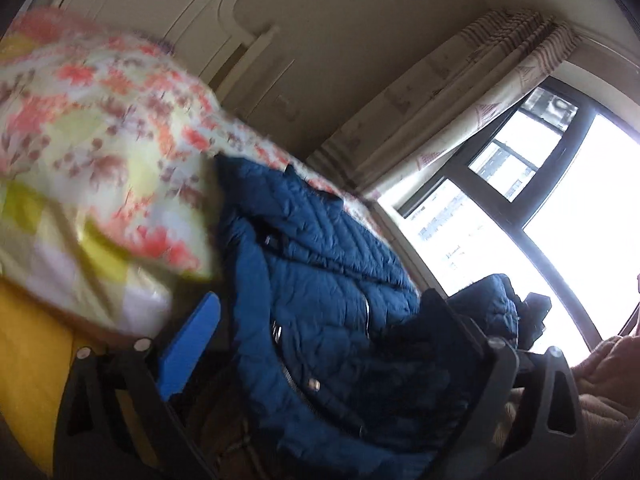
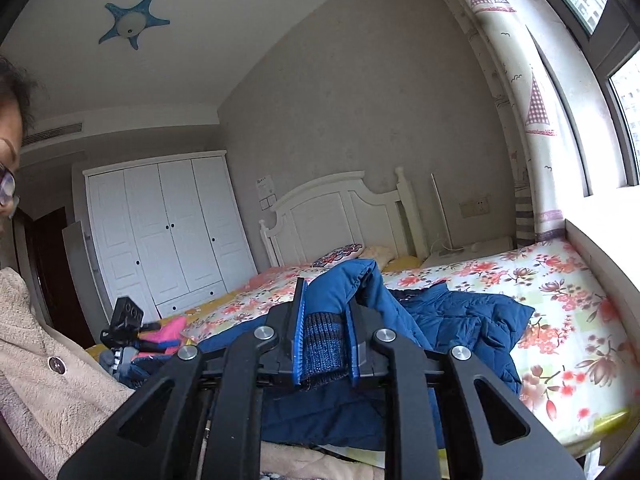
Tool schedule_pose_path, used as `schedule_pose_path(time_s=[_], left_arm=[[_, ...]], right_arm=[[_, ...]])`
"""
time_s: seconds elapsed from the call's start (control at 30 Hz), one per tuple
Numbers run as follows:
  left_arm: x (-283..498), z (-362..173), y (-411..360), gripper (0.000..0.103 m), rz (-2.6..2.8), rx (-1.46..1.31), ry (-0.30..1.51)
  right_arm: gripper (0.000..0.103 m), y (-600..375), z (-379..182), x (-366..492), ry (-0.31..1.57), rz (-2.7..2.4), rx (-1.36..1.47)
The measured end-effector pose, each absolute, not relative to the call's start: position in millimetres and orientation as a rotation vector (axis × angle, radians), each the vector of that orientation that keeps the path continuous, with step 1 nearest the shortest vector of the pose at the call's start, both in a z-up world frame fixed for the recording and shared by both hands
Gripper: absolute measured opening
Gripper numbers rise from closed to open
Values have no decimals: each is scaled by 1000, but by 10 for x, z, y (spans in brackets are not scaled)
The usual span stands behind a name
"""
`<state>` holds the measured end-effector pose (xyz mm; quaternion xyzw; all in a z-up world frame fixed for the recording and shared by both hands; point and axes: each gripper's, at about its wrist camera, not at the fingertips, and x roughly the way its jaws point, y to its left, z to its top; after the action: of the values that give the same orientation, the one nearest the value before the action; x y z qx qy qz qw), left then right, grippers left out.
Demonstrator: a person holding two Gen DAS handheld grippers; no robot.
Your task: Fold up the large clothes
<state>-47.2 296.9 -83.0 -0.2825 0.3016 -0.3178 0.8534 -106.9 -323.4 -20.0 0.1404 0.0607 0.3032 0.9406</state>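
The right gripper [image 2: 325,340] is clamped on the knitted cuff [image 2: 322,344] of the blue quilted jacket [image 2: 460,320] and holds that sleeve up off the bed [image 2: 568,280], while our left gripper [image 1: 320,344] stands wide with nothing pinched, the jacket lying bunched between and beyond its jaws. We judge the fold barely begun: the jacket is crumpled on the floral bedspread [image 1: 100,140], one sleeve raised, no flat fold showing. We see no containers here, only a closed white wardrobe [image 2: 168,232] behind.
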Motion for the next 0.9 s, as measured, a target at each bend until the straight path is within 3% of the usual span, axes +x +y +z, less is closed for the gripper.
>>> schedule_pose_path(time_s=[0.2,0.4,0.47,0.5,0.57,0.6,0.63,0.73,0.9], left_arm=[[-725,-1653,2971,101,-891,-772,959],[-830,-1978,2610,100,-1104,-853,1087],[-777,-2044,2612,100,-1171,-982,1023],[-747,-2065,2621,96,-1190,-1044,970],[-720,-2014,2564,66,-1168,-1050,894],[-721,-1971,2501,39,-1151,-1018,888],[-731,-1922,2451,29,-1129,-977,876],[-720,-1722,2443,23,-1111,-961,762],[-372,-915,2425,22,-1120,-905,504]], right_arm=[[19,-3165,-177,-952,126,632,280],[19,-3124,-153,-1003,122,628,256],[19,-3118,-161,-998,122,622,251],[19,-3120,-165,-999,122,620,249],[19,-3129,-170,-994,120,619,250],[19,-3141,-171,-987,118,614,252],[19,-3153,-171,-989,116,612,254],[19,-3192,-186,-969,95,587,268],[19,-3299,-103,-716,64,495,308]])
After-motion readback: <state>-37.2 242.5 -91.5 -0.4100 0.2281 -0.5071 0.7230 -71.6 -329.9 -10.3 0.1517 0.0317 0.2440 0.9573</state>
